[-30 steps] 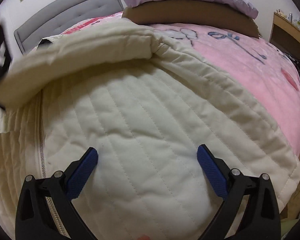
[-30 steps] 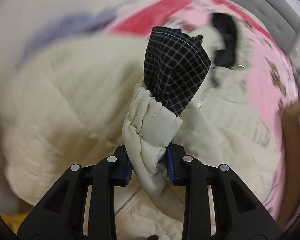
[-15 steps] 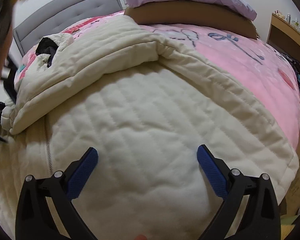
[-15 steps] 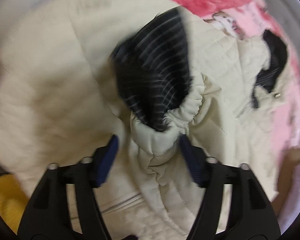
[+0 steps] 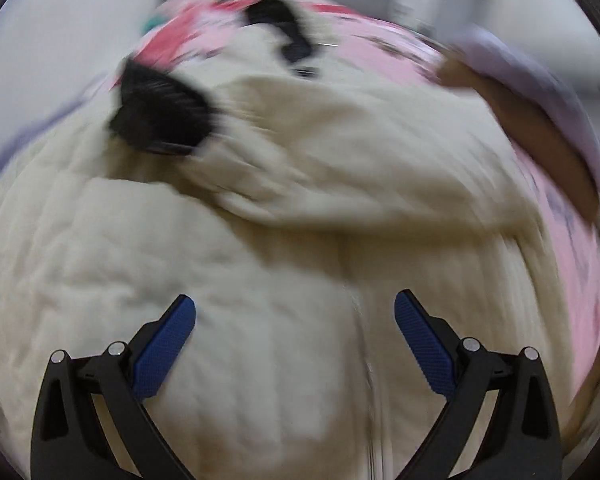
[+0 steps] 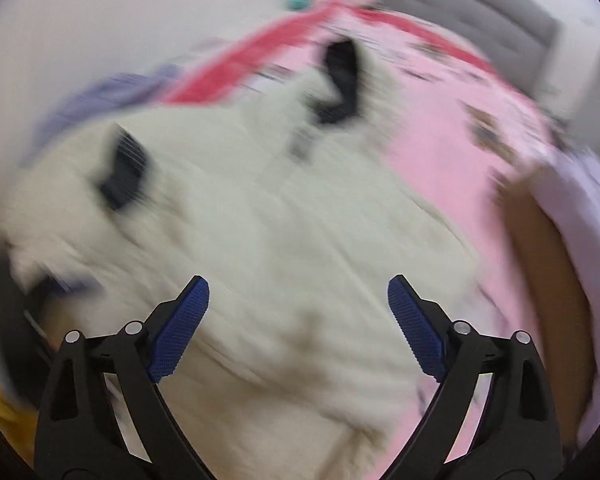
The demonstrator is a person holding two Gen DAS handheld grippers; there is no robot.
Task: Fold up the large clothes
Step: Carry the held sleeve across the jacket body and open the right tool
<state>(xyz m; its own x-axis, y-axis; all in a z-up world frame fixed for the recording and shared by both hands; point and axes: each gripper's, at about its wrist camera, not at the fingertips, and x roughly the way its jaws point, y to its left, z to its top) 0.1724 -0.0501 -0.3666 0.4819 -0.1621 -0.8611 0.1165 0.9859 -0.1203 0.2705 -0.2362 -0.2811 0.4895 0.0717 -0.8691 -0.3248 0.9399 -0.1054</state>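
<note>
Your pink printed bed cover point(image 6: 451, 152) carries the cream quilted jacket point(image 5: 284, 288) (blurred) and a lilac pillow point(image 5: 547, 92).

Left gripper point(image 5: 295, 320) and right gripper point(image 6: 298, 300) — fingers spread, empty.

I can read no text, label, brand or number in either of my views; both are smeared with motion blur. The pink bedspread point(image 6: 439, 128) carries dark printed marks on its far right side, but they are too blurred for me to say whether they are letters or drawings. The cream quilted jacket point(image 5: 284, 264) under my fingers shows no tag or logo that I can make out
</note>
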